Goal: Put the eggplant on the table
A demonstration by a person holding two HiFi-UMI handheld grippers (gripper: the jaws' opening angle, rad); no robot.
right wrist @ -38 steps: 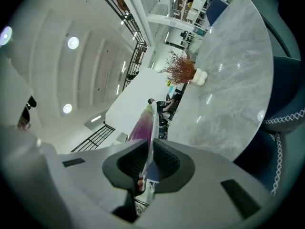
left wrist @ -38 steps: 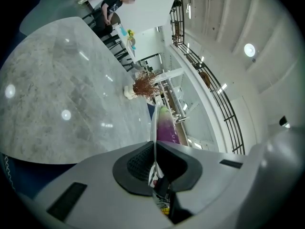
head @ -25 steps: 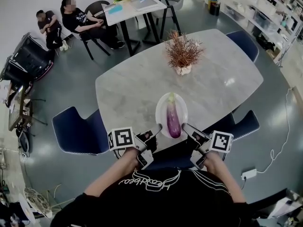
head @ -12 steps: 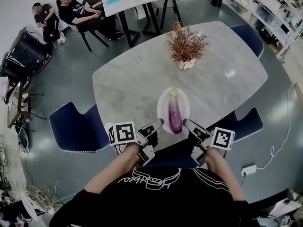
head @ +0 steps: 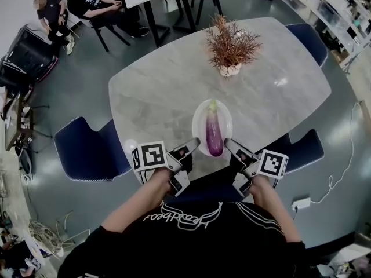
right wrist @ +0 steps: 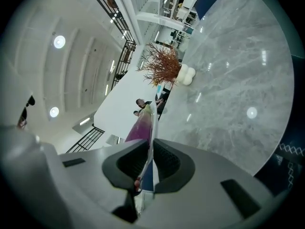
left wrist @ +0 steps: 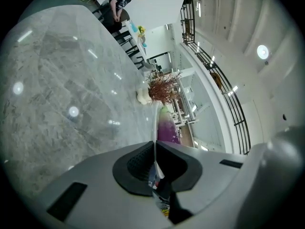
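Observation:
A purple eggplant (head: pixel 214 133) with a green stem lies on a white plate (head: pixel 197 123) over the near edge of the grey marble table (head: pixel 156 91). My left gripper (head: pixel 195 144) is shut on the plate's left rim and my right gripper (head: pixel 227 143) is shut on its right rim. In the left gripper view the plate (left wrist: pixel 154 123) shows edge-on, running into the left gripper (left wrist: pixel 153 160), with the eggplant (left wrist: pixel 167 128) just right of it. In the right gripper view the plate (right wrist: pixel 152 120) is pinched in the right gripper (right wrist: pixel 148 162), and the eggplant (right wrist: pixel 138 128) lies to its left.
A dried plant in a white pot (head: pixel 231 46) stands on the table beyond the plate. Blue chairs (head: pixel 87 154) (head: pixel 302 149) flank me, and another (head: pixel 306 36) sits at the far right. Two people (head: pixel 87 2) sit by a smaller table at the back left.
Both grippers have carried the plate with the eggplant a little lower and farther over the table's near edge. Their hold on the rim has stayed the same.

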